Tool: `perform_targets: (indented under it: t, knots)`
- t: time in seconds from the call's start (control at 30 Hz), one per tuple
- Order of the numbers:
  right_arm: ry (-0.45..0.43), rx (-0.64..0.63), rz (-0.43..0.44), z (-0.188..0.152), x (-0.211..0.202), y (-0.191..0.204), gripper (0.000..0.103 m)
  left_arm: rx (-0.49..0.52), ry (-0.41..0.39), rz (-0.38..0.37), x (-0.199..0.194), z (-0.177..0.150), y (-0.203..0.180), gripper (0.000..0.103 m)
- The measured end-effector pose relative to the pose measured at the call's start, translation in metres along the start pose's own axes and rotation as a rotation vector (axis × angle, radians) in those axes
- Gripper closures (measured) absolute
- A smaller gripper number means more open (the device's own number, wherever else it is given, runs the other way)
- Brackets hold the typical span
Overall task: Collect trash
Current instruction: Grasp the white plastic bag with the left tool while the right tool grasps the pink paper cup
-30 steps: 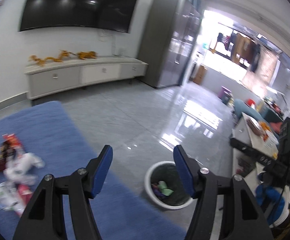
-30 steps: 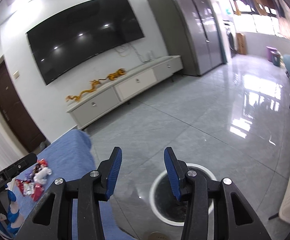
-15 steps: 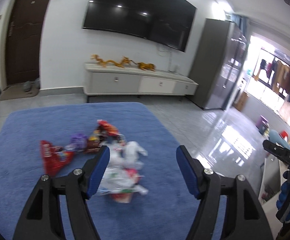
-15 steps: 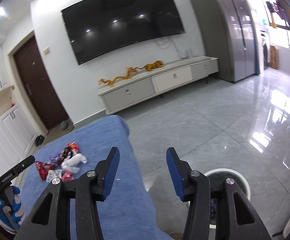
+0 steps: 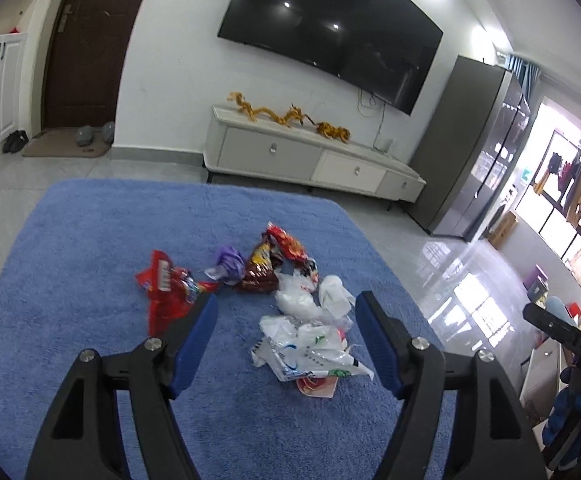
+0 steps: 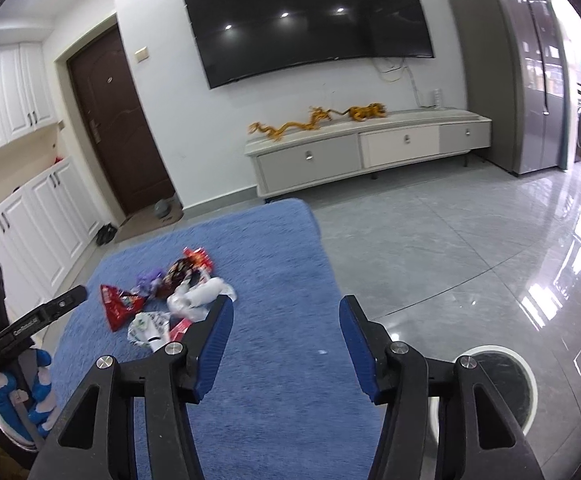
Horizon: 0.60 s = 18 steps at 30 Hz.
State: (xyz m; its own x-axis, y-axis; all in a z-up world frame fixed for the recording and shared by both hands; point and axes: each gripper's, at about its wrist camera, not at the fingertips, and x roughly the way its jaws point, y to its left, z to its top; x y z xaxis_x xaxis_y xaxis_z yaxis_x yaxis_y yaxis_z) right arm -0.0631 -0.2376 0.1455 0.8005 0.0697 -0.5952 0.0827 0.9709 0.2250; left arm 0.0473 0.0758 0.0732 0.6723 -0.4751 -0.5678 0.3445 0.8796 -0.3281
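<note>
Two pairs of tongs fill the near edge of both views, their black frames cut off by the bottom of each picture. The left tongs (image 5: pixel 286 344) stand released, blue pads spread wide with nothing pressed between them, hanging above a blue rug (image 5: pixel 70 300). The right tongs (image 6: pixel 286 350) are opening, and only bare rug shows in their gap. At 4 o'clock in the right view a white bin (image 6: pixel 524 390) sits on the grey tiled floor (image 6: pixel 450 240), partly hidden behind the right finger; what it holds cannot be made out.

Just past the left tongs lies the trash pile (image 5: pixel 290 300), spread over the middle of the rug. Nearest is a crumpled clear plastic bag (image 5: pixel 310 354) with blue and green print, covering most of a small red-and-white scrap. Beyond it are white crumpled tissues (image 5: pixel 332 294), and at 10 o'clock a flat red wrapper (image 5: pixel 162 292) whose lettering is too blurred to read. Farther on lie a purple wrapper (image 5: pixel 228 262), a dark brown snack bag (image 5: pixel 260 270) and a red-orange packet (image 5: pixel 286 242).

At the right view's left edge a gloved hand (image 6: pixel 22 396) in blue and white shows, cut off by the frame. Far back, a low cabinet (image 5: pixel 310 160) with a golden dragon ornament (image 5: pixel 290 114) stands under a wall-mounted television (image 5: pixel 330 36).
</note>
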Motion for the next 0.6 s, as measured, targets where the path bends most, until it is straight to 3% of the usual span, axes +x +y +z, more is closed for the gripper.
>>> perform_targets:
  t: [0.17, 0.33, 0.57, 0.6]
  knots:
    - [0.05, -0.027, 0.023, -0.004, 0.024, 0.014, 0.049, 0.012, 0.089, -0.028, 0.041, -0.011, -0.016, 0.033]
    - [0.1, -0.042, 0.052, -0.008, 0.048, 0.024, 0.049, 0.003, 0.155, -0.009, 0.074, -0.022, -0.016, 0.033]
    - [0.169, -0.056, 0.137, -0.013, 0.085, 0.048, 0.048, -0.067, 0.181, 0.018, 0.081, -0.028, 0.015, 0.034]
    - [0.178, -0.056, 0.149, -0.014, 0.09, 0.051, 0.048, -0.07, 0.178, 0.019, 0.079, -0.028, 0.018, 0.038]
